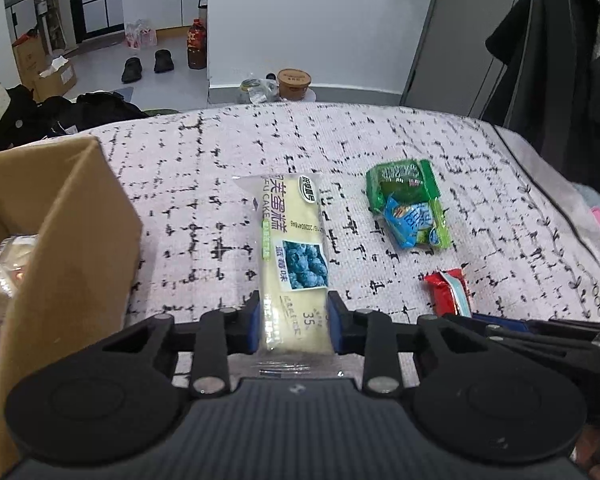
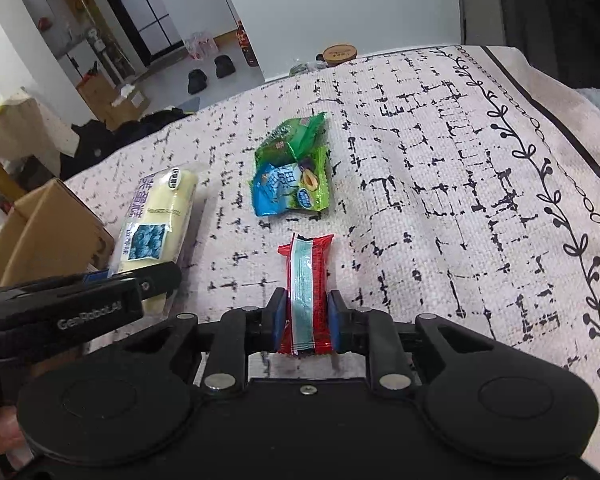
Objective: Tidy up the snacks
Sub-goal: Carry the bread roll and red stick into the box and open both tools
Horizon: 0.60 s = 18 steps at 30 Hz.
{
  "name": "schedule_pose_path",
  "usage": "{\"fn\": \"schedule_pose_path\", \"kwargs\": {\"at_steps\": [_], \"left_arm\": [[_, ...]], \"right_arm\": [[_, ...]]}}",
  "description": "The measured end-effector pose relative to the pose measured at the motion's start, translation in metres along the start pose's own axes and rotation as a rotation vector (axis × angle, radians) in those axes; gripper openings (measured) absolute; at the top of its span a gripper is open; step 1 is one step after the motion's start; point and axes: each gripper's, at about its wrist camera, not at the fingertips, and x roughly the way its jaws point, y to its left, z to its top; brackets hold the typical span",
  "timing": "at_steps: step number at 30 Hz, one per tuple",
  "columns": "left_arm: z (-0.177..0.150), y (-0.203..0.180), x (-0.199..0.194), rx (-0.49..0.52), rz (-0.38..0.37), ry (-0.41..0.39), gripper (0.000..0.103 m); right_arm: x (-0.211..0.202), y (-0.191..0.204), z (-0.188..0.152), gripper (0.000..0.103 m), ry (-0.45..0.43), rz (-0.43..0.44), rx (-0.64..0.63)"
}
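My left gripper (image 1: 294,326) is shut on the near end of a long pale-yellow cake packet (image 1: 290,248) with a blueberry picture; it also shows in the right wrist view (image 2: 156,224). My right gripper (image 2: 305,322) is shut on a red snack bar (image 2: 306,288) with a pale blue stripe, seen in the left wrist view (image 1: 450,292) at the right. A small pile of green and blue candy packets (image 1: 410,204) lies on the patterned cloth beyond both, also in the right wrist view (image 2: 294,172).
An open cardboard box (image 1: 60,216) with packets inside stands at the left, beside the cake packet, also in the right wrist view (image 2: 48,228). The white cloth with black marks (image 2: 440,184) covers the table. A brown tub (image 1: 294,82) sits past the far edge.
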Motion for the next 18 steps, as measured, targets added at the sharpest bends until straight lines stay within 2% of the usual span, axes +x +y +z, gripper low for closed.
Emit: {"fn": "schedule_pose_path", "kwargs": {"at_steps": [18], "left_arm": [[0.013, 0.032, -0.082, -0.104, -0.03, -0.102, 0.03]], "right_arm": [[-0.045, 0.043, 0.025, 0.021, -0.114, 0.148, -0.013]]}}
